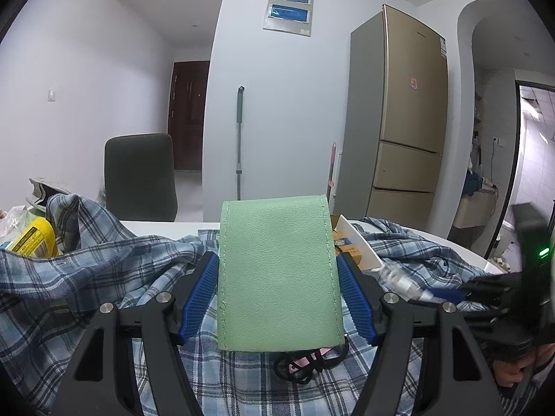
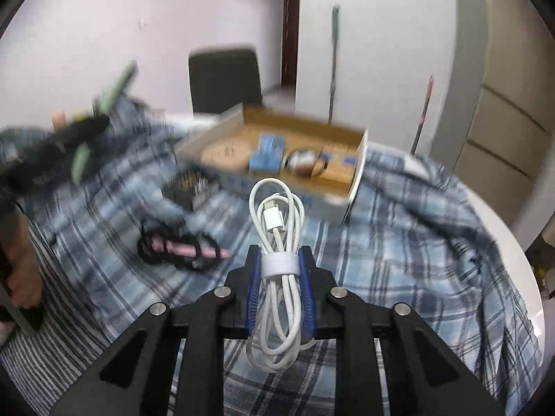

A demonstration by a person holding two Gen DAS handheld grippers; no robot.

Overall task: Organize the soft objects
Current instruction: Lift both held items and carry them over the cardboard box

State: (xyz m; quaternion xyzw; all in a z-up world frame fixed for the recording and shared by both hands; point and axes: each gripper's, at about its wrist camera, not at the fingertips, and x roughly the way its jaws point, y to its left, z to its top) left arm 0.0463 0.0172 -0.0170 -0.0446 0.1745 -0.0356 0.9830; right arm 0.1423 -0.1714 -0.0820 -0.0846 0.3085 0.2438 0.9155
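Both tools were loaded mid-carry, the left tool [image 1: 277, 284] clenched on a green leather pouch [image 1: 277, 270] and the right tool [image 2: 279, 270] on a coiled white charging cable [image 2: 277, 222], so next each likely needed placing into the cardboard box [image 2: 277, 159].

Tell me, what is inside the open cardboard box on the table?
The cardboard box holds a blue item, a round brown-and-white thing and tan packets. Blur hides details; its near wall covers the bottom.

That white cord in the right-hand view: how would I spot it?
Find the open cardboard box on the plaid cloth. In front of it, the right hand-held gripper pinches a coiled white cable, bound by a white strap, with its plug showing.
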